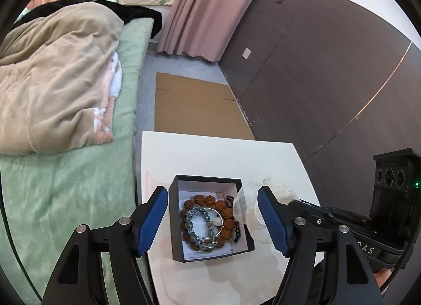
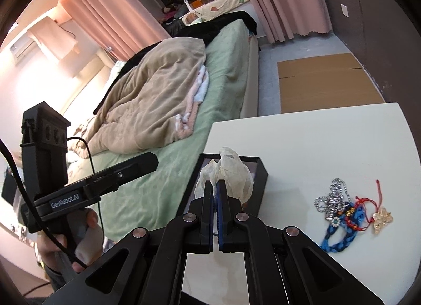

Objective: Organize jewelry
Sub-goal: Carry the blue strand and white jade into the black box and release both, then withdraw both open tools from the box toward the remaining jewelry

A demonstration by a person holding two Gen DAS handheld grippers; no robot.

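A black open box (image 1: pixel 175 226) with a white lining sits on the white table (image 1: pixel 200 152). In it lie a brown bead bracelet (image 1: pixel 223 207), a pale blue bead bracelet (image 1: pixel 196 226) and a dark bead string (image 1: pixel 238 231). My left gripper (image 1: pixel 212 222) is open, its fingers either side of the box. My right gripper (image 2: pixel 216 194) is shut on a crumpled translucent white wrapper (image 2: pixel 234 170), held over the box's right edge (image 2: pixel 261 170); the wrapper also shows in the left wrist view (image 1: pixel 250 207). A silver chain (image 2: pixel 330 202), a blue braided band (image 2: pixel 342 226), a red cord (image 2: pixel 368 199) and a gold butterfly charm (image 2: pixel 381 219) lie on the table to the right.
A bed with a green sheet (image 1: pixel 65 199) and a beige blanket (image 1: pixel 52 81) borders the table's left side. Flattened cardboard (image 1: pixel 194 105) lies on the floor beyond the table. A dark wall (image 1: pixel 315 68) and pink curtains (image 1: pixel 210 7) stand to the right.
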